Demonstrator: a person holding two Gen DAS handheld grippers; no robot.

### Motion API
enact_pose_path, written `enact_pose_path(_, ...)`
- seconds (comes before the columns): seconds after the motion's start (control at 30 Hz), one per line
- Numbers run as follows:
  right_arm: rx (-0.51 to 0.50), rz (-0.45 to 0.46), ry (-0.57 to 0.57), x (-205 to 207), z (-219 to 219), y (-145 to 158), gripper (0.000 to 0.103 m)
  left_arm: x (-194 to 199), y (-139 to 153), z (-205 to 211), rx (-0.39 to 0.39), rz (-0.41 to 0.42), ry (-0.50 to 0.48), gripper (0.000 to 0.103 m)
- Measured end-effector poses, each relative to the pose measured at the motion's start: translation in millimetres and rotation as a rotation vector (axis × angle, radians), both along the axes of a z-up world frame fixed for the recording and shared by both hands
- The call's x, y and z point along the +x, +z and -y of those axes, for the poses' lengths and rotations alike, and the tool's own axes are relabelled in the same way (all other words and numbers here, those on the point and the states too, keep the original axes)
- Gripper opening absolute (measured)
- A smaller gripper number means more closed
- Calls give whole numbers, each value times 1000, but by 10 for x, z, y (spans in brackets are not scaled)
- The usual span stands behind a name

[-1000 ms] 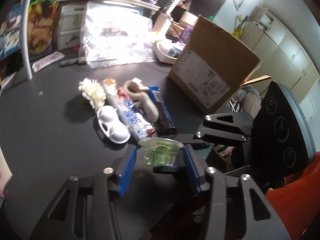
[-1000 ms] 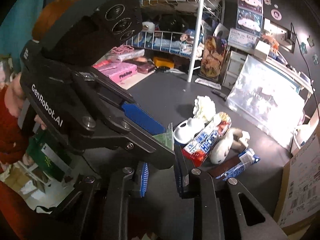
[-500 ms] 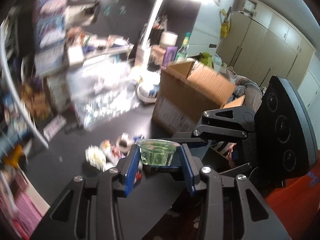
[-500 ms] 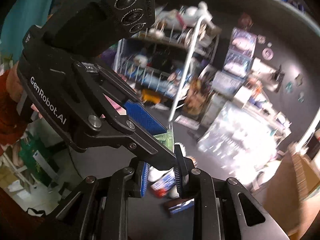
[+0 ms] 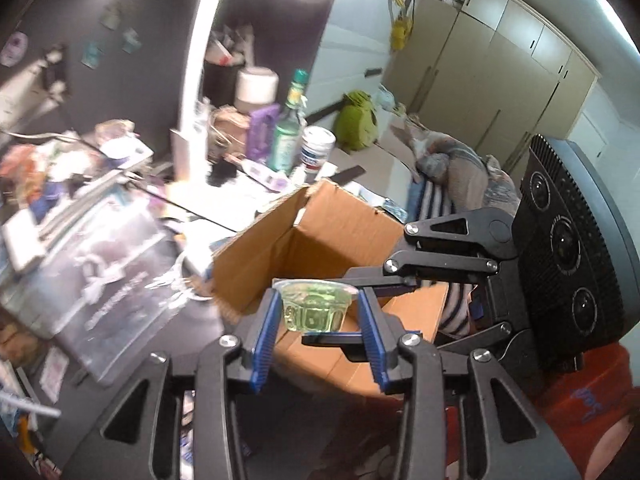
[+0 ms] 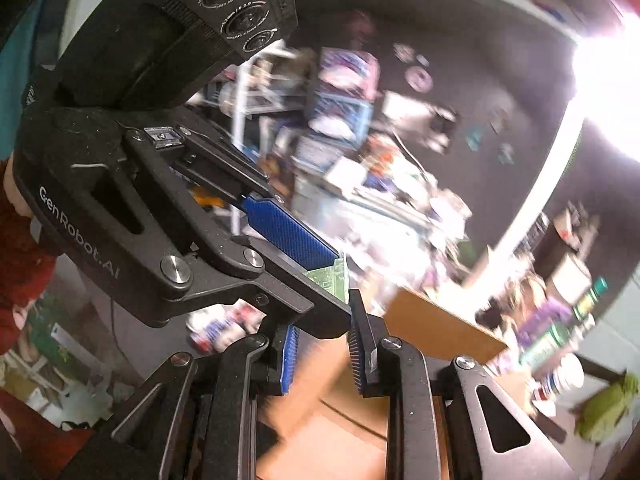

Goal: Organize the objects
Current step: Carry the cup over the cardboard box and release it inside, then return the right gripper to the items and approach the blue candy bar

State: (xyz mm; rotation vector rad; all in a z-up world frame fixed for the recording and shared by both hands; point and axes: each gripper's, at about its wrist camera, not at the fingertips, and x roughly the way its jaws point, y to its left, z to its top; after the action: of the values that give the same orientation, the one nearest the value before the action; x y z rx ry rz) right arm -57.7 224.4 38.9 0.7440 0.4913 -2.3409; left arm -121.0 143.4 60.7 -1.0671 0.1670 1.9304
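Observation:
My left gripper [image 5: 316,316] is shut on a small clear cup of green jelly [image 5: 314,308] and holds it in the air in front of the open cardboard box [image 5: 320,240]. The cup's edge also shows in the right wrist view [image 6: 334,276], between the left gripper's blue pads [image 6: 288,232]. My right gripper [image 6: 322,344] sits just under the left one, above the box [image 6: 436,328]. It holds nothing, and its jaws stand a narrow gap apart.
Behind the box stand a green bottle [image 5: 288,140], a white can [image 5: 317,148] and a bright lamp post [image 5: 196,80]. A clear plastic bag [image 5: 100,264] lies left of the box. Snack packets [image 6: 224,326] lie on the dark table below.
Both grippers rose and swung from the pile of objects on the table toward the cardboard box, the left one carrying the jelly cup. The box's open inside now shows.

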Motion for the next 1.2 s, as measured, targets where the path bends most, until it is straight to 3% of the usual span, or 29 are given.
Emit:
enact_pose_path(0.27,43,160,-47,-432,-298,-237,17,-332,-283,-344,-23,98,13,38)
enact_pose_path(0.33,73,171,-69,-469,-333,-285,20,-358,-301,-347,-24,104,24,46)
enact_pose_path(0.37,85,169,-84,-494,-341,-309,28,-367,-296,-341,-22,99,31,54)
enact_pose_path(0.4,89,169,-96,-534,-360,-334,36,-374,-287,-336,-22,92,38,60)
enact_pose_path(0.57,98,172,-128,-645,-404,-331,47,-329,-197,-194,-22,46,59,65)
enact_pose_path(0.67,128,162,-155,-686,-427,-356,49,-285,-144,-53,-13,23,84,66)
enact_pose_path(0.83,115,165,-150,-619,-377,-329,49,-166,-6,299,20,-35,155,77)
enact_pose_path(1.03,30,103,-44,-292,-5,-61,49,103,129,818,-8,-172,283,84)
enact_pose_path(1.2,-52,85,102,89,508,26,50,363,42,1296,-10,-240,377,87)
